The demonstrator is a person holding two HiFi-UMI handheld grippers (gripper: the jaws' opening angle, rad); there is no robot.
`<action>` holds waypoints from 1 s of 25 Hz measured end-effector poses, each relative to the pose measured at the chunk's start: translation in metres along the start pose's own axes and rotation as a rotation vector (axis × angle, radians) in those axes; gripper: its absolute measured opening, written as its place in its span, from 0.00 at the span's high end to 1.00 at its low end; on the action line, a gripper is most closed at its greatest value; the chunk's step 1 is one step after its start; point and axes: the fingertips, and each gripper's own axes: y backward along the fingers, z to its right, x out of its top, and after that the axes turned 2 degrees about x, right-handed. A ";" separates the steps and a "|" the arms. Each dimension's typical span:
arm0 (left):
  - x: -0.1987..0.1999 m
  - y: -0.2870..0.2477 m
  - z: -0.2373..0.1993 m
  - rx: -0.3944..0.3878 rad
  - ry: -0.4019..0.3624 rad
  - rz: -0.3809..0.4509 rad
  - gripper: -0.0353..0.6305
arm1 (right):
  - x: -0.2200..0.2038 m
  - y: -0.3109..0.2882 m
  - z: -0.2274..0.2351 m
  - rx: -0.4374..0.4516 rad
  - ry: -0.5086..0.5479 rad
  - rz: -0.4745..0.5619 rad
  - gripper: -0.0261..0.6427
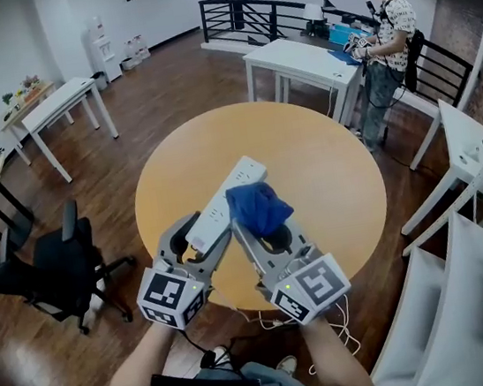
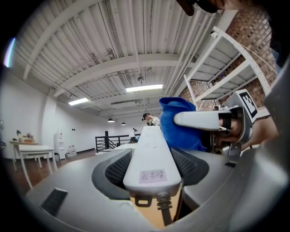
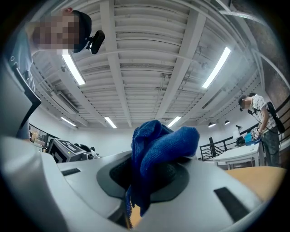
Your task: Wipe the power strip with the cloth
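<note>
White power strip lies aslant on the round wooden table, its near end clamped between the narrowly parted jaws of the left gripper, cord trailing out beneath. A pale sticker on that end bears handwriting too faint to read. The right gripper is closed on a bunched blue cloth, which rests against the strip's right edge. From the table, a black office chair stands at 9 o'clock, a white desk at 10, a second person beside a white table at 1, and white shelving at 4.
</note>
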 end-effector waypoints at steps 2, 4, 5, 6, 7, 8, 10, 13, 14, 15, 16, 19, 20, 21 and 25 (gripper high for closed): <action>-0.005 -0.001 0.000 0.000 0.008 -0.006 0.53 | 0.001 0.003 0.002 0.002 -0.007 0.012 0.87; -0.015 0.000 -0.002 0.000 0.015 -0.022 0.53 | -0.001 0.005 0.004 -0.006 -0.008 0.010 0.87; -0.023 0.000 -0.004 0.002 0.018 -0.032 0.53 | -0.003 0.007 0.004 -0.012 -0.009 0.007 0.87; -0.032 0.001 -0.006 0.004 0.019 -0.042 0.53 | -0.005 0.008 0.005 -0.017 -0.011 0.002 0.87; -0.042 0.002 -0.008 0.004 0.017 -0.052 0.53 | -0.007 0.010 0.006 -0.022 -0.013 -0.002 0.87; -0.052 0.002 -0.009 0.002 0.014 -0.066 0.53 | -0.010 0.012 0.007 -0.026 -0.016 -0.005 0.87; -0.074 0.000 -0.008 -0.004 0.022 -0.107 0.53 | -0.014 0.019 0.011 -0.033 -0.024 -0.011 0.87; -0.115 -0.002 -0.007 -0.008 0.040 -0.195 0.53 | -0.024 0.027 0.014 -0.050 -0.041 -0.028 0.87; -0.131 -0.002 -0.008 -0.007 0.045 -0.230 0.53 | -0.029 0.030 0.014 -0.056 -0.048 -0.035 0.87; -0.147 -0.002 -0.009 -0.004 0.052 -0.267 0.53 | -0.033 0.032 0.014 -0.062 -0.056 -0.043 0.87; -0.164 -0.001 -0.009 -0.002 0.059 -0.305 0.53 | -0.037 0.035 0.014 -0.068 -0.062 -0.051 0.87; -0.206 0.002 -0.008 -0.002 0.082 -0.411 0.53 | -0.046 0.043 0.016 -0.084 -0.081 -0.067 0.87; -0.217 0.004 -0.008 0.000 0.087 -0.436 0.53 | -0.049 0.045 0.017 -0.089 -0.087 -0.071 0.87; -0.226 0.005 -0.008 0.002 0.091 -0.455 0.53 | -0.051 0.046 0.018 -0.093 -0.093 -0.073 0.87; -0.251 0.008 -0.005 0.004 0.095 -0.507 0.53 | -0.060 0.052 0.021 -0.112 -0.119 -0.081 0.87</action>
